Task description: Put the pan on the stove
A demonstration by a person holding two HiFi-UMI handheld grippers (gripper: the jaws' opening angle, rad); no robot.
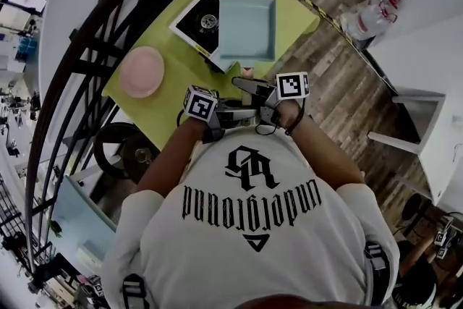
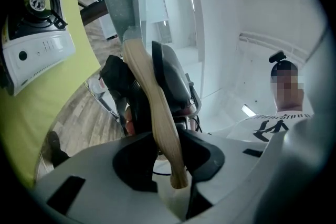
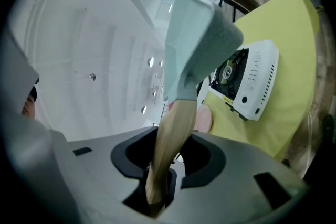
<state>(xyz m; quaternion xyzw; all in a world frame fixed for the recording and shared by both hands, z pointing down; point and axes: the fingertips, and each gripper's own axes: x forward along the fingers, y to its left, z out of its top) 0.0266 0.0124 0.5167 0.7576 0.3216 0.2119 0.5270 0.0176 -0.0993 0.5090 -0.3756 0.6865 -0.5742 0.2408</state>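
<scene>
A pale blue square pan (image 1: 247,27) hangs tilted over the right side of the white stove with a black top (image 1: 197,22) on the yellow-green table (image 1: 170,94). Its wooden handle (image 3: 170,139) runs back toward me. My left gripper (image 1: 242,113) and right gripper (image 1: 244,87) are close together at the table's near edge. The left gripper (image 2: 169,161) is shut on the handle (image 2: 155,107), near its end. The right gripper (image 3: 161,162) is shut on the same handle, with the pan (image 3: 195,42) just beyond and the stove (image 3: 247,78) behind it.
A pink plate (image 1: 141,72) lies on the table left of the stove. A dark curved railing (image 1: 108,18) borders the table's far left. White furniture (image 1: 416,61) stands on the wooden floor (image 1: 340,83) to the right.
</scene>
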